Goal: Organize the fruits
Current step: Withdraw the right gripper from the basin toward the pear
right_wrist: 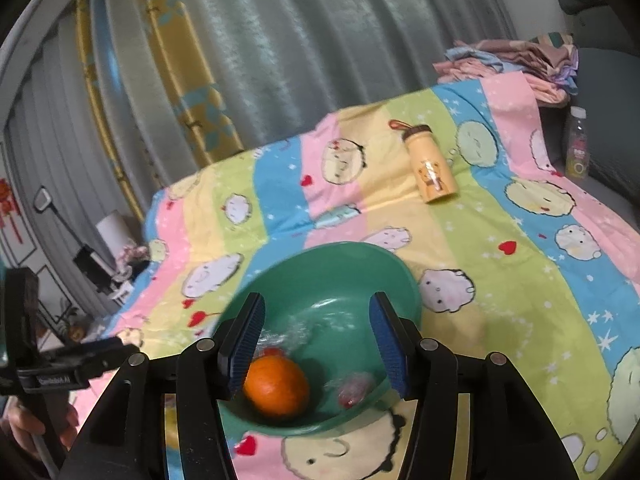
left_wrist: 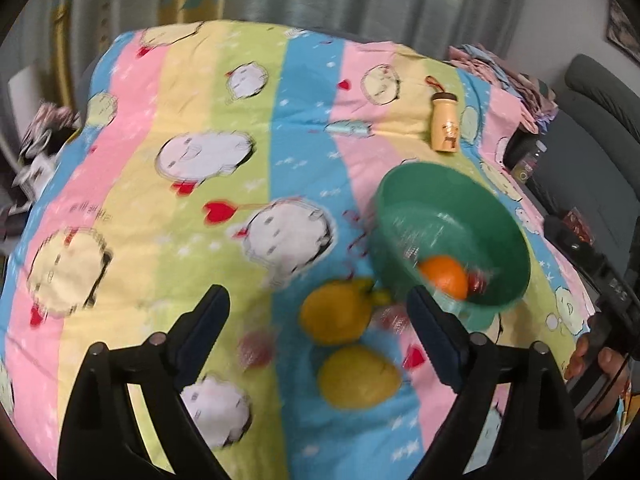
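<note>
Green bowl (right_wrist: 320, 276) on striped bed cover (left_wrist: 240, 120): holds one orange (right_wrist: 277, 385) at its 7 o'clock and wrapped red sweets (right_wrist: 352, 390) at 5 o'clock, presumably the collecting vessel. Two yellow fruits (left_wrist: 336, 312) (left_wrist: 358, 376) lie on the cover at the bowl's 8 o'clock, not yet gathered. Left hand-held gripper (left_wrist: 316, 340): fingers wide apart, empty, above those fruits. Right hand-held gripper (right_wrist: 316, 344): fingers apart, empty, over the bowl. Yellow bottle (right_wrist: 430, 164) at 1 o'clock, lying apart
</note>
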A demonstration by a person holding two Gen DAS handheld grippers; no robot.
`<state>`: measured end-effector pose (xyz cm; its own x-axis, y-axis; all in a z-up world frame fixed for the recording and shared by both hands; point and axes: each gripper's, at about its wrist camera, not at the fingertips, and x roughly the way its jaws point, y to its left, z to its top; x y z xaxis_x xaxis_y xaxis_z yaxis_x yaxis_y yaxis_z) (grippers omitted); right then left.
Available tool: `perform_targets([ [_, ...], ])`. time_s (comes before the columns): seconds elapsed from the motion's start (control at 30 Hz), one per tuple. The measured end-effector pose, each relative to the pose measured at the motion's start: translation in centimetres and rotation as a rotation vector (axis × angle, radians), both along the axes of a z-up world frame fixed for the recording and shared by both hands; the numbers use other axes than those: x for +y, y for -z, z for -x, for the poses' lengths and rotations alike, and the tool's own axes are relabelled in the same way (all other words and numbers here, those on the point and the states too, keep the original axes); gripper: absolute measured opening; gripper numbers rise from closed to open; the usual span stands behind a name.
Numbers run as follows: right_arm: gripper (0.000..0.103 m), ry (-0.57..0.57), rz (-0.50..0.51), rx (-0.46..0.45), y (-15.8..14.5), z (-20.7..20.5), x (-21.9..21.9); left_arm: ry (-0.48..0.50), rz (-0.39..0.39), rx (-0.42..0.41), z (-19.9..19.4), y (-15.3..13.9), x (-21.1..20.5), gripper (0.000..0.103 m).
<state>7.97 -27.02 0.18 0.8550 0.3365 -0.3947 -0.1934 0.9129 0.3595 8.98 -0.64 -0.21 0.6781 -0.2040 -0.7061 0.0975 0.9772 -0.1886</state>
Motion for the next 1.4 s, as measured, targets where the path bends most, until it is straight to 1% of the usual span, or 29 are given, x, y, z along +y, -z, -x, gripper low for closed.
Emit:
perform_targets([
  [0.07, 0.06, -0.059, -0.01, -0.006, 0.4, 1.3, 0.7, -0.009, 0.026, 0.022, 1.2, 0.5, 0.8, 0.091],
  [0.1, 0.06, -0.101, -0.014, -0.004, 0.6, 2.0, 1.2, -0.016, 0.044, 0.033, 1.8, 0.8, 1.2, 0.093],
  [0.13, 0.061, -0.142, -0.018, 0.006, 0.9, 2.6, 1.7, -0.02, 0.059, 0.044, 2.4, 1.1, 1.5, 0.099],
  [0.2, 0.061, -0.221, -0.024, 0.042, 1.5, 3.5, 2.7, -0.014, 0.077, 0.052, 3.3, 1.4, 1.6, 0.102],
  [0.37, 0.061, -0.379, -0.01, 0.127, 2.7, 4.7, 5.8, 0.007, 0.117, 0.065, 5.3, 1.8, 1.5, 0.102],
  [0.5, 0.061, -0.421, 0.031, 0.197, 4.0, 5.0, 8.0, 0.03, 0.171, 0.076, 6.2, 2.0, 1.3, 0.103],
  [0.57, 0.061, -0.421, 0.06, 0.221, 4.3, 5.1, 8.6, 0.037, 0.197, 0.102, 6.2, 2.2, 1.3, 0.102],
  [0.63, 0.061, -0.427, 0.07, 0.23, 4.4, 5.2, 9.0, 0.063, 0.252, 0.129, 6.4, 2.5, 1.3, 0.102],
  [0.7, 0.061, -0.429, 0.078, 0.235, 4.3, 5.3, 9.2, 0.089, 0.347, 0.143, 6.6, 2.9, 1.5, 0.102],
  [0.73, 0.061, -0.427, 0.085, 0.238, 4.3, 5.5, 9.3, 0.11, 0.41, 0.143, 6.8, 3.2, 1.8, 0.103],
  [0.8, 0.061, -0.426, 0.103, 0.243, 4.3, 5.7, 9.5, 0.13, 0.458, 0.134, 7.2, 3.3, 1.8, 0.103],
  [0.83, 0.061, -0.425, 0.109, 0.245, 4.3, 5.8, 9.6, 0.14, 0.454, 0.129, 7.3, 3.4, 1.8, 0.103],
  [0.9, 0.061, -0.422, 0.119, 0.25, 4.5, 5.8, 9.7, 0.158, 0.416, 0.106, 7.6, 3.3, 1.5, 0.103],
  [0.93, 0.061, -0.422, 0.124, 0.253, 4.6, 5.9, 9.8, 0.178, 0.418, 0.078, 7.9, 3.3, 1.4, 0.103],
  [1.0, 0.061, -0.423, 0.13, 0.264, 4.9, 5.8, 10.0, 0.211, 0.446, 0.026, 8.5, 3.3, 1.4, 0.103],
  [1.03, 0.061, -0.426, 0.132, 0.269, 5.1, 5.7, 10.1, 0.227, 0.454, 0.011, 8.5, 3.4, 1.5, 0.103],
  [1.07, 0.061, -0.427, 0.134, 0.271, 5.2, 5.7, 10.2, 0.243, 0.46, 0.01, 8.3, 3.6, 1.5, 0.103],
  [1.13, 0.062, -0.432, 0.136, 0.276, 5.5, 5.5, 10.4, 0.234, 0.436, 0.044, 7.8, 4.0, 1.6, 0.103],
  [1.2, 0.062, -0.436, 0.138, 0.282, 5.8, 5.3, 10.6, 0.178, 0.358, 0.071, 7.0, 4.3, 1.4, 0.103],
  [1.23, 0.062, -0.438, 0.138, 0.283, 5.9, 5.2, 10.7, 0.16, 0.329, 0.068, 6.7, 4.5, 1.4, 0.103],
  [1.27, 0.062, -0.441, 0.14, 0.283, 6.1, 5.0, 10.8, 0.15, 0.316, 0.063, 6.5, 4.7, 1.5, 0.103],
  [1.4, 0.062, -0.443, 0.173, 0.29, 6.5, 4.2, 11.6, 0.159, 0.328, 0.076, 5.3, 5.6, 1.4, 0.102],
])
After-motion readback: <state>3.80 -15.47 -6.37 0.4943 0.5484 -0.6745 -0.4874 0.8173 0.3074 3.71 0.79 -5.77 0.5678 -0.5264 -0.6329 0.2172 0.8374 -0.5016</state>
